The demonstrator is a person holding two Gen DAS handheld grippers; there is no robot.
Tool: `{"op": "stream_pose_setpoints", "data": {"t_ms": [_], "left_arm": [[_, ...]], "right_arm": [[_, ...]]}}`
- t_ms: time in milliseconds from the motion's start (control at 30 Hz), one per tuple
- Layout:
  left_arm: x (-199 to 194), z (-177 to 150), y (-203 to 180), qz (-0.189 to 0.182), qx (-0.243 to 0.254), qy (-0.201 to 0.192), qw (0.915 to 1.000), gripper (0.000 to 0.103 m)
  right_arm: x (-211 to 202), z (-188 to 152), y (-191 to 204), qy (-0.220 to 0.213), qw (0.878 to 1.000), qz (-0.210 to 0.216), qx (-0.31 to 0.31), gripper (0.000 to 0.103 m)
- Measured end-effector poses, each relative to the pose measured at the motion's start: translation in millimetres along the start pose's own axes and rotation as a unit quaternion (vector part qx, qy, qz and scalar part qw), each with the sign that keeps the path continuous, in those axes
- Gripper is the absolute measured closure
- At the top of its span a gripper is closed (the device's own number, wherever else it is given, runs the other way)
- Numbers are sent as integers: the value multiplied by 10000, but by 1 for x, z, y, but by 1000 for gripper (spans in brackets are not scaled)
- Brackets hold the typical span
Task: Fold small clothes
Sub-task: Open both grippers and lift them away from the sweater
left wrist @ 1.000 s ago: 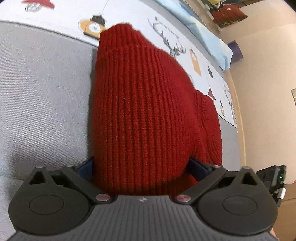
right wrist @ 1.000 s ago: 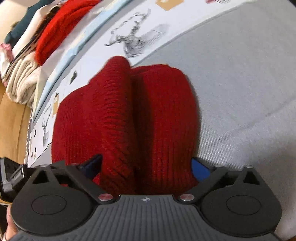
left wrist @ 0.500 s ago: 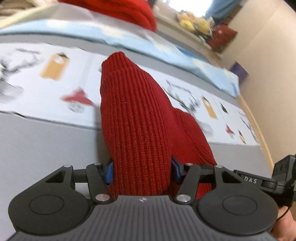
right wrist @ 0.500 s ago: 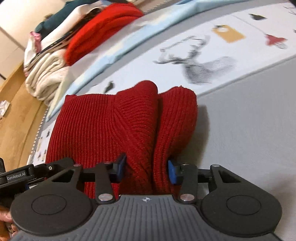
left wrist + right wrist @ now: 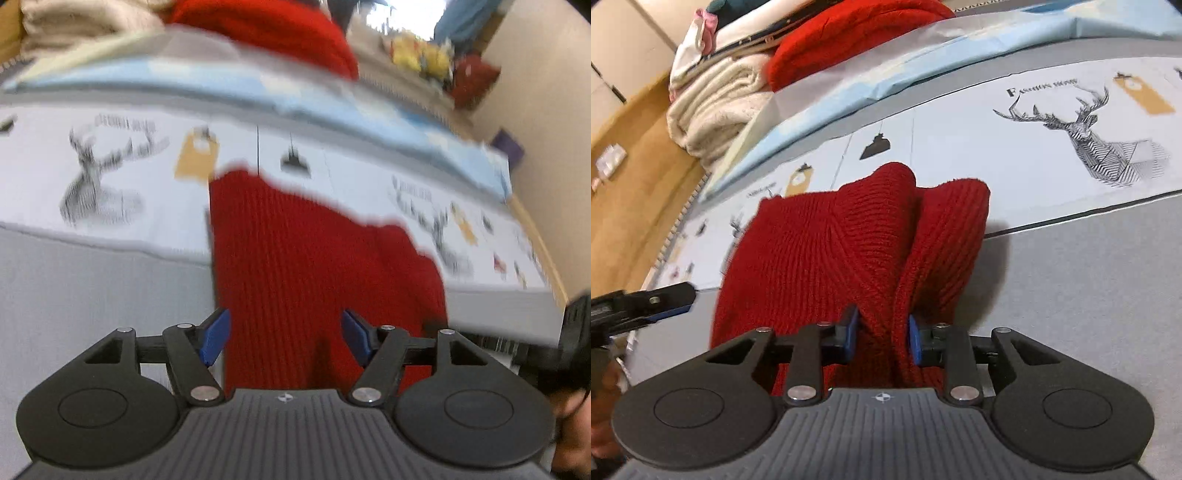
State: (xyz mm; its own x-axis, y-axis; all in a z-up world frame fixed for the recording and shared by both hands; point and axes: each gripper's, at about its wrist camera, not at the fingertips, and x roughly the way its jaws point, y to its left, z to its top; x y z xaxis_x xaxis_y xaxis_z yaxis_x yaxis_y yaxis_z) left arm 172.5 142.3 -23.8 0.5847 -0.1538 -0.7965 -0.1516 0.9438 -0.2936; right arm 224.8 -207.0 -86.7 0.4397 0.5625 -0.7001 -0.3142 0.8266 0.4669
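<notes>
Roughly midway: red ribbed knit sweater [image 5: 849, 243] sits centre frame on grey mat w/ deer print [image 5: 1089, 288], bunched, fold unfinished. Right gripper [image 5: 881, 334] clamped on a knit ridge; left gripper [image 5: 286, 334] apart, straddling cloth. Flattening + final fold left.

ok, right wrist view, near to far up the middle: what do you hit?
Right gripper, shut on the red sweater → grey mat → white printed cloth → light blue sheet → folded red knit on the pile at the back.
</notes>
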Motion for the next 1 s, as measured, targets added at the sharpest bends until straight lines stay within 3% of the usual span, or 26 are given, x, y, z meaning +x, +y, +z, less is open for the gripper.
{"op": "stream_pose_setpoints", "data": {"t_ms": [67, 100, 233, 333, 400, 467, 533, 600, 667, 733, 833, 900, 1000], "left_arm": [[17, -18, -1, 153, 131, 552, 9983, 22], [21, -26, -3, 285, 222, 605, 9975, 17], [-3, -41, -17, 595, 763, 186, 9951, 21], [-17, -59, -24, 518, 1177, 107, 9916, 21], [-6, -71, -25, 712, 1384, 480, 9866, 20], [2, -87, -28, 1093, 1665, 676, 9776, 16], [-15, -94, -35, 1268, 1836, 382, 9740, 16], [-40, -102, -45, 1397, 2077, -130, 9681, 9], [-67, -109, -55, 1445, 2178, -678, 9629, 0], [-92, -114, -61, 1337, 1949, -1001, 9665, 1], [-126, -122, -70, 1267, 1689, -1243, 9695, 1], [-150, -133, -78, 1156, 1640, -1473, 9685, 1], [-183, -153, -89, 875, 1395, -1759, 9705, 1]], "right_arm": [[-2, -3, 1, -8, 10000, -51, 69, 74], [-4, -5, 3, -15, 9999, -130, 46, 73], [-8, -12, 14, -83, 9986, -517, -33, 60], [-30, -16, 30, -468, 9960, -703, -293, 54], [-41, -18, 36, -561, 9959, -590, -401, 36], [-38, -22, 35, -196, 9963, -678, -495, 27], [-21, -34, 29, 638, 9876, -1221, -756, 25], [-25, -45, 29, 755, 9806, -1500, -1016, 25], [-46, -48, 45, 343, 9772, -1564, -1392, 26], [-74, -55, 61, -232, 9728, -1539, -1714, 23], [-116, -69, 71, -960, 9689, -1490, -1726, 8], [-140, -80, 74, -1258, 9678, -1475, -1605, 1], [-169, -95, 70, -1319, 9747, -1212, -1335, 1]]}}
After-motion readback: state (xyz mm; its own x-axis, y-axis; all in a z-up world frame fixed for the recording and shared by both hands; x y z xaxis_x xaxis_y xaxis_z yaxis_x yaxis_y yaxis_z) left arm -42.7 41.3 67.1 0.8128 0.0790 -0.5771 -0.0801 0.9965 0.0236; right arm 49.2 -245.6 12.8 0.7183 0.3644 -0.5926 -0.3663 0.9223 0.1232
